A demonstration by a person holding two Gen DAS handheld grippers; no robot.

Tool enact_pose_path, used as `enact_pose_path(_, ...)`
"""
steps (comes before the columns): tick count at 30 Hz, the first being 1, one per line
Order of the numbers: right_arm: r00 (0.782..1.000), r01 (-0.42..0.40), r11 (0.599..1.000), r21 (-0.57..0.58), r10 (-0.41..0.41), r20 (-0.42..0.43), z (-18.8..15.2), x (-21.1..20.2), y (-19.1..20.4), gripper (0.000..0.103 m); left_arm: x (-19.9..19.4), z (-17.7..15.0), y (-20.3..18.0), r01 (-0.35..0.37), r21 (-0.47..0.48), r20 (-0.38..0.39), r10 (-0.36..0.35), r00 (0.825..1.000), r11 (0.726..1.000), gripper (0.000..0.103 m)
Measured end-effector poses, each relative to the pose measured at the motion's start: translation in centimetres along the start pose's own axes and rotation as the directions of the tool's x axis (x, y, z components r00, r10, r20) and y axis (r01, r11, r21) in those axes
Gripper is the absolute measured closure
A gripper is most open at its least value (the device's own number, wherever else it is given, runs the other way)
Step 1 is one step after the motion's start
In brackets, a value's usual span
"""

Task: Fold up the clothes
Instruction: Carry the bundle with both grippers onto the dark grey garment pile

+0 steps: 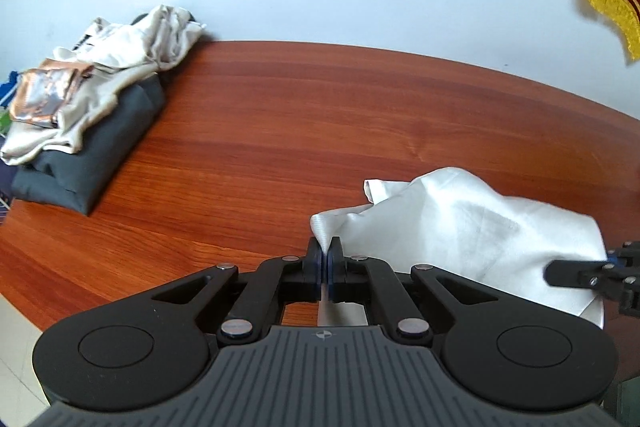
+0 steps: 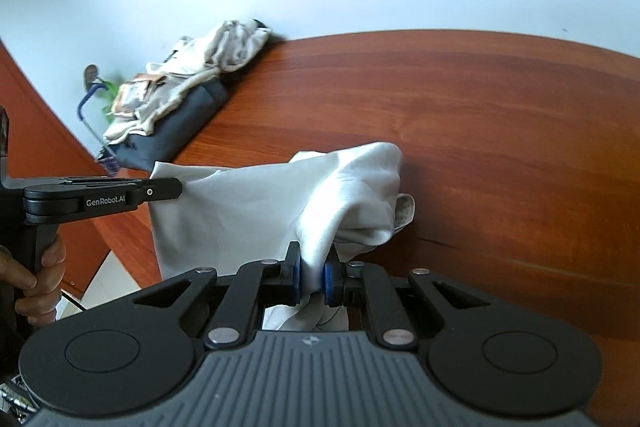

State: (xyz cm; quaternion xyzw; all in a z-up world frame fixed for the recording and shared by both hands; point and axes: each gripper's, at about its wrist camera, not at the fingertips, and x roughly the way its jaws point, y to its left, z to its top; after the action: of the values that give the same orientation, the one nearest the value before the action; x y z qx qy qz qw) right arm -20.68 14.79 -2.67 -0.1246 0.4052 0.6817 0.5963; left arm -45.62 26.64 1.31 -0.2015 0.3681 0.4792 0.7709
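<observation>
White garment pinched at two points over the desk.

The white garment point(image 1: 460, 223) hangs rumpled above the near edge of the wooden desk point(image 1: 320, 115). The left hand-held gripper point(image 1: 325, 259) is clamped on a thin fold; the right hand-held gripper point(image 2: 312, 277) grips a thicker bunch. A stack of folded clothes point(image 1: 84, 111) lies well apart at the far left.

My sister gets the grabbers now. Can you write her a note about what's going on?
Left tool: shut on a corner of the white cloth.
Right tool: shut on a bunched part of the same cloth.
The cloth hangs between them, partly over the table, rumpled, no neat fold yet.
The pile of clothes sits at the far left.
Left to do: spread it flat, fold it.
</observation>
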Motion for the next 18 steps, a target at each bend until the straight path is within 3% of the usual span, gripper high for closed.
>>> enact_pose_path(7,0.999,-0.033,0.998,-0.054,0.033,0.001,2.0,0.2,2.0,0.092,-0.8,1.1,2.7,0.008,-0.007,0.013,-0.008,1.0,1.0,0.1)
enact_pose_path(18,0.999,0.018,0.999,-0.043,-0.017,0.027,4.6,3.2,7.2,0.092,0.7,3.3,9.9,0.08,0.072,0.031,-0.083,0.996,0.994,0.1)
